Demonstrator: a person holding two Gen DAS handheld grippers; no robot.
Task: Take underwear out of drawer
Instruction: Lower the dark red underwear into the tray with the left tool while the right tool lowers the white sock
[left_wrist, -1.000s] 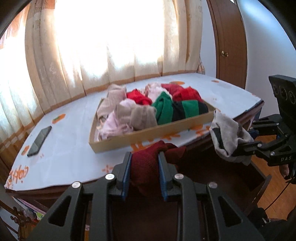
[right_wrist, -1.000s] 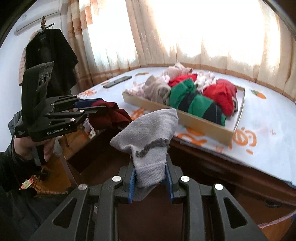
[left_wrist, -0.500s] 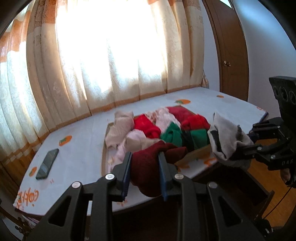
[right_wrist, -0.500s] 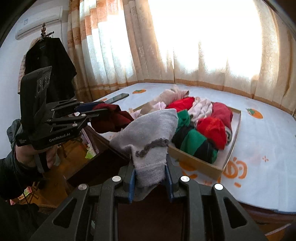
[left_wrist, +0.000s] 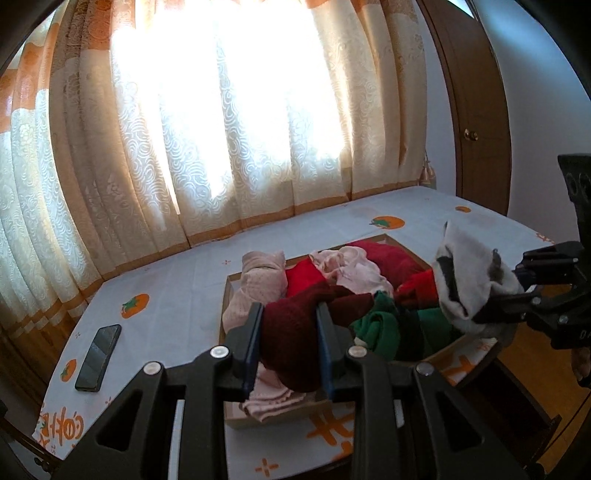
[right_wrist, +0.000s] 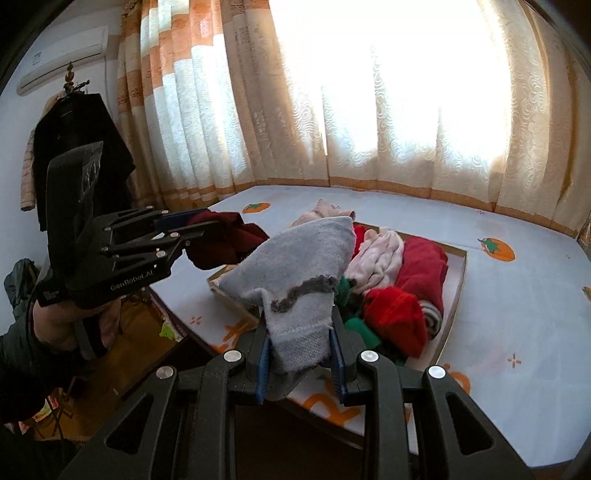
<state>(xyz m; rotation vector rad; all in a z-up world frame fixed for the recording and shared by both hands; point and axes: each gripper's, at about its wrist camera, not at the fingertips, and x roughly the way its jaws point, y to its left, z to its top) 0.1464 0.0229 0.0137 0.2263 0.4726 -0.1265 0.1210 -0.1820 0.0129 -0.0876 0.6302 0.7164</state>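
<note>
My left gripper (left_wrist: 289, 332) is shut on a dark red garment (left_wrist: 295, 343) and holds it in the air over the near edge of a shallow cardboard tray (left_wrist: 226, 291). It also shows in the right wrist view (right_wrist: 177, 227), with the dark red garment (right_wrist: 221, 240). My right gripper (right_wrist: 300, 345) is shut on a grey garment (right_wrist: 295, 266) above the tray's near left corner (right_wrist: 221, 291). The grey garment (left_wrist: 465, 280) also shows at the right of the left wrist view. The tray holds several folded pink, red and green garments (left_wrist: 373, 273).
The tray lies on a tabletop with a white cloth printed with orange fruit (left_wrist: 177, 295). A dark phone (left_wrist: 98, 347) lies at its left. An open dark drawer (left_wrist: 517, 398) is below the table's front edge. Curtains (left_wrist: 221, 129) hang behind. A black coat (right_wrist: 74, 147) hangs left.
Both grippers have risen from below the table's front edge to above the tray, each carrying its garment. The tabletop and tray now sit lower in both views.
</note>
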